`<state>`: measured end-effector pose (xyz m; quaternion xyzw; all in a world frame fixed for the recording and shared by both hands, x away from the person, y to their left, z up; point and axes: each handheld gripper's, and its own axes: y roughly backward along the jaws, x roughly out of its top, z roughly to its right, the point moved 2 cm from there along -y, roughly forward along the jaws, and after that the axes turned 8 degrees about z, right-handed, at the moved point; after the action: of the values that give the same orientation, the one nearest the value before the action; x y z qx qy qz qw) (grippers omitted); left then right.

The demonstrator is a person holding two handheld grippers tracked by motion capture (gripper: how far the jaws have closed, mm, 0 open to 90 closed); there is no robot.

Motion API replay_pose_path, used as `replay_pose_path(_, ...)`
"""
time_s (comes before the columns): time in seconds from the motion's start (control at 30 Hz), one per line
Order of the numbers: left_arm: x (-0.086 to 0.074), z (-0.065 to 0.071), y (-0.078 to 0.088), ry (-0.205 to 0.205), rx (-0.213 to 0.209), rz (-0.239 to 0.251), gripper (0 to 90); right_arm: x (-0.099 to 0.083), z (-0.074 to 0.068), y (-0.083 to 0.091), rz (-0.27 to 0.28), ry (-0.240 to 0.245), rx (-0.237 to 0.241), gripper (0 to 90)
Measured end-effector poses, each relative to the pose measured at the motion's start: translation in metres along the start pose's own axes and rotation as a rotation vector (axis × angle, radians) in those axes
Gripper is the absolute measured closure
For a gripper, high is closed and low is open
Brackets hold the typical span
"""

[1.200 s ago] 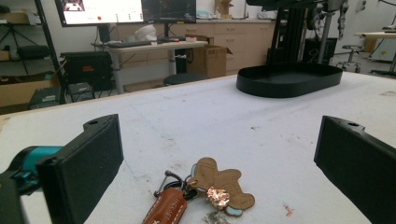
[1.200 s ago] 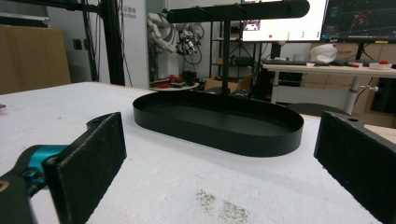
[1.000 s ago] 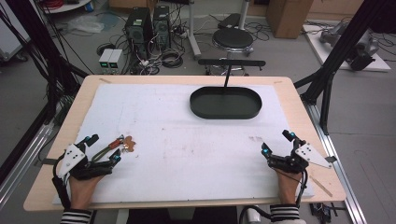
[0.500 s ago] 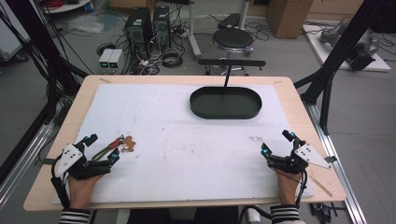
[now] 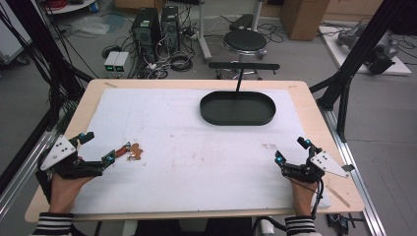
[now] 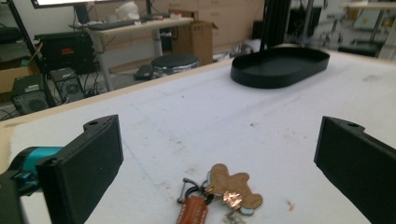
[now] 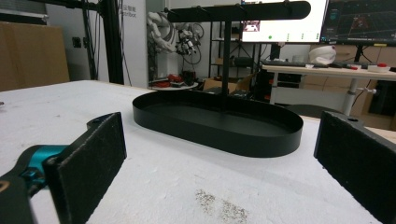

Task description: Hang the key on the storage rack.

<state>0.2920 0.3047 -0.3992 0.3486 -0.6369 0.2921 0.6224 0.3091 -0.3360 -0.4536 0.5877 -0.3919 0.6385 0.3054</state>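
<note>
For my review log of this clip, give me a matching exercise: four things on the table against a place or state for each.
1. brown leather keychain
2. black oval metal tray
3. left gripper
4. right gripper

a. far side of the table, a T-shaped stand rising from it
b. open at the near right edge, nothing between its jaws
c. lying on the white mat, near left
d. open, jaws pointing at the keychain

Pairs: 1-c, 2-a, 3-d, 4-b

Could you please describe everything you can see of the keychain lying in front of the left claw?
The keychain lies flat on the white table cover, near its left side. It has a tan, gingerbread-man-shaped leather-like charm, a brown strap tab and small metal rings joining them. It sits between the open left claw tips, untouched.
</note>
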Motion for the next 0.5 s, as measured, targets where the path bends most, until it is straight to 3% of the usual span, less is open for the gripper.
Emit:
replay_pose_path(0.17, 0.019, -0.007, -0.005, -0.044, -0.035, -0.131, 1.7, 0.000, 0.000, 0.000, -0.001, 0.002, 0.000, 1.3)
replay_pose_path(0.37, 0.030, -0.017, -0.012, -0.082, -0.065, -0.280, 1.7, 0.000, 0.000, 0.000, 0.000, 0.000, -0.002, 1.3)
replay_pose_path(0.43, 0.030, -0.020, -0.014, -0.082, -0.048, -0.320, 1.7, 0.000, 0.000, 0.000, -0.002, -0.001, -0.002, 1.3)
replay_pose_path(0.5, 0.028, -0.024, -0.015, -0.071, -0.066, -0.356, 1.7, 0.000, 0.000, 0.000, -0.001, -0.002, -0.003, 1.3)
